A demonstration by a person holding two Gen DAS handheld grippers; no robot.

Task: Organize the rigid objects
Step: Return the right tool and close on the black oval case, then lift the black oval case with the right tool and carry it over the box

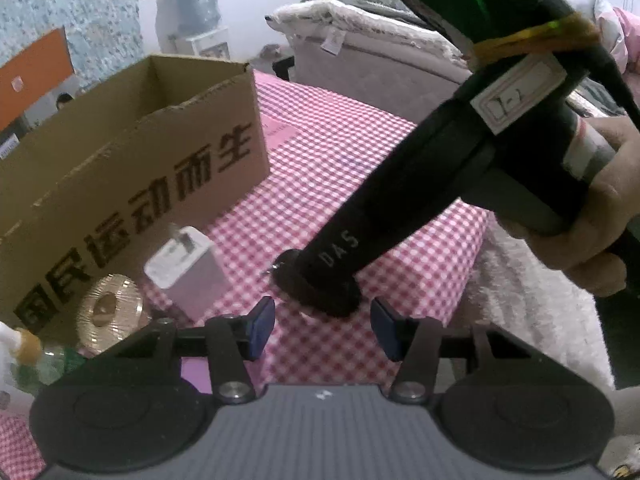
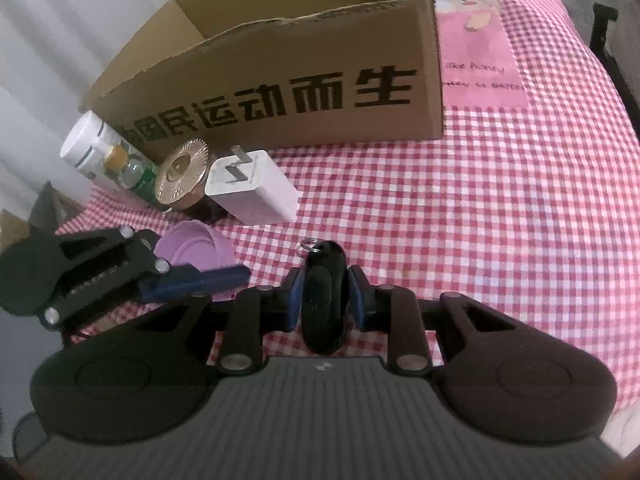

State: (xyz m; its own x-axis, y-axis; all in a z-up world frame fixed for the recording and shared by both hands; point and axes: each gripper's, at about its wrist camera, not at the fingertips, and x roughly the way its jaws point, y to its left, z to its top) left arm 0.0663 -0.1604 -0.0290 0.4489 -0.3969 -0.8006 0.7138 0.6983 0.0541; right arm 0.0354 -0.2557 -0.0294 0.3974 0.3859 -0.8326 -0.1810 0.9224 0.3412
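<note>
The right gripper (image 2: pixel 323 295) clamps a black key fob (image 2: pixel 322 300) on the bench (image 2: pixel 480 220). The left gripper (image 1: pixel 322 330) stands part-open, empty. Ahead, charger (image 2: pixel 252 192), gold-lidded jar (image 2: pixel 182 172) and bottles (image 2: pixel 108 156) wait beside the cardboard box (image 2: pixel 280 92), whose contents are hidden.

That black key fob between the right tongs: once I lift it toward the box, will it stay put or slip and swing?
The black key fob looks rigid and small, so probably light. Its rounded, glossy sides sit between the blue pads of the right tongs, so it could pivot or slip if squeezed off-centre. The loose metal ring at its tip may dangle, but likely won't upset it.
</note>
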